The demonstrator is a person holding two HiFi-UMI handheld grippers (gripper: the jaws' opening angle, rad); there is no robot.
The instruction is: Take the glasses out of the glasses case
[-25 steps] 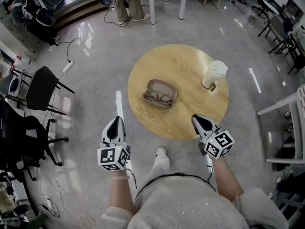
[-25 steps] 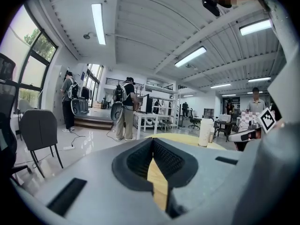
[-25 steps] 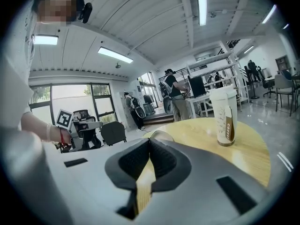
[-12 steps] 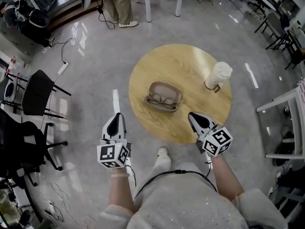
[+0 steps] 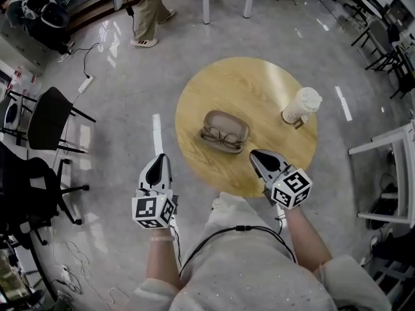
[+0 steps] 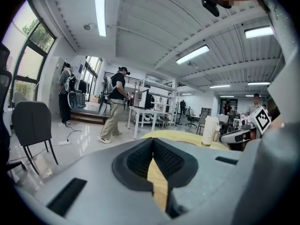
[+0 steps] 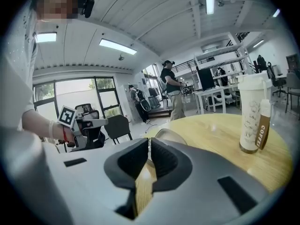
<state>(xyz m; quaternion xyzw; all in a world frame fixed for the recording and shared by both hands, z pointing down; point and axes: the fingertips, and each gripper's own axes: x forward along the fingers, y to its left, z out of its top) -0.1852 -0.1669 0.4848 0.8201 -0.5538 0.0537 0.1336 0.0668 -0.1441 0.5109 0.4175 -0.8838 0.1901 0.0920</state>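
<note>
The round tabletop [image 5: 259, 86] carries the work. The right claw [image 5: 253, 153] hangs over its near edge; its jaws have just been opening and now stand a narrow slit apart with nothing between them. The left claw [image 5: 157, 159] is off the tabletop over the floor, its jaws pressed together and empty. The glasses case [image 5: 228, 120] lies open near the tabletop's centre, ahead and to the left of the right claw, its long axis running across the view and dipping slightly to the right. The glasses [image 5: 219, 137] lie in it along the near side. Judgement: the right claw is nearer and must advance forward-left.
</note>
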